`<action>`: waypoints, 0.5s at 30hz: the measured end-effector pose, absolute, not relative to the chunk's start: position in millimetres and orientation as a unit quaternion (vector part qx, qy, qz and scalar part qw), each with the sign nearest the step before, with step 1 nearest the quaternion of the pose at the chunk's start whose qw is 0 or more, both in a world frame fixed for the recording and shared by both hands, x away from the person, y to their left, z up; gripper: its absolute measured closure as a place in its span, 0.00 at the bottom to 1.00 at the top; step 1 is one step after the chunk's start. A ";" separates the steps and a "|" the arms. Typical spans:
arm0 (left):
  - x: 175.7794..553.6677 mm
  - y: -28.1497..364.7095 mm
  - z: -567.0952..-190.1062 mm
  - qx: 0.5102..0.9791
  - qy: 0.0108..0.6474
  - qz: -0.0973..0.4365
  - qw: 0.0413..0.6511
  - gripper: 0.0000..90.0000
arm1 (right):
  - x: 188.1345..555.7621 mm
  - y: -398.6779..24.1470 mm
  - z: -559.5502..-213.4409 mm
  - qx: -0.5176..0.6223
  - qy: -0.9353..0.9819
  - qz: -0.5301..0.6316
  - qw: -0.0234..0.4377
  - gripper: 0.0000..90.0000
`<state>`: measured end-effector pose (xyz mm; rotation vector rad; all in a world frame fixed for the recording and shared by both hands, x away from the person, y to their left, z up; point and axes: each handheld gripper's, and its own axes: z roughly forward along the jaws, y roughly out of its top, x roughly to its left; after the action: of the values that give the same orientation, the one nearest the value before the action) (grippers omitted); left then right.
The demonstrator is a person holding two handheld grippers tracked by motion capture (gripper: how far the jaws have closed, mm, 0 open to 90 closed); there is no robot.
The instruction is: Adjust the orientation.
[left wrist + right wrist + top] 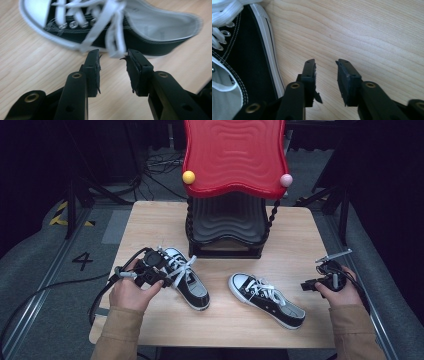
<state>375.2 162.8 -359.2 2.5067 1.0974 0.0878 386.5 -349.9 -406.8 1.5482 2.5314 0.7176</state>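
Wooden tabletop, ringed by dark studio floor, carries two black canvas sneakers near the person's side. Left gripper hovers with jaws apart and empty, just short of a dangling lace on the left sneaker. Right gripper, jaws likewise apart over bare wood, sits beside the right sneaker, close to the table's right edge. A careless pinch could likely snag only the lace tip and drag the shoe askew. Open wood lies between the shoes; beyond them stands a red-topped black rack.
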 end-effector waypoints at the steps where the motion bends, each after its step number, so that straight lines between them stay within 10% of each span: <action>1: 374.4 159.1 -358.3 0.900 0.388 0.032 0.197 0.70 | 385.7 -349.2 -406.7 0.507 0.829 0.234 0.046 0.74; 15: 370.0 120.2 -351.3 0.915 0.348 0.009 0.203 0.67 | 379.6 -354.5 -409.2 0.511 0.825 0.237 0.053 0.67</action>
<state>370.0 120.2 -351.3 2.5539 0.9727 0.0265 379.6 -354.5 -409.2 1.5530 2.5061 0.7210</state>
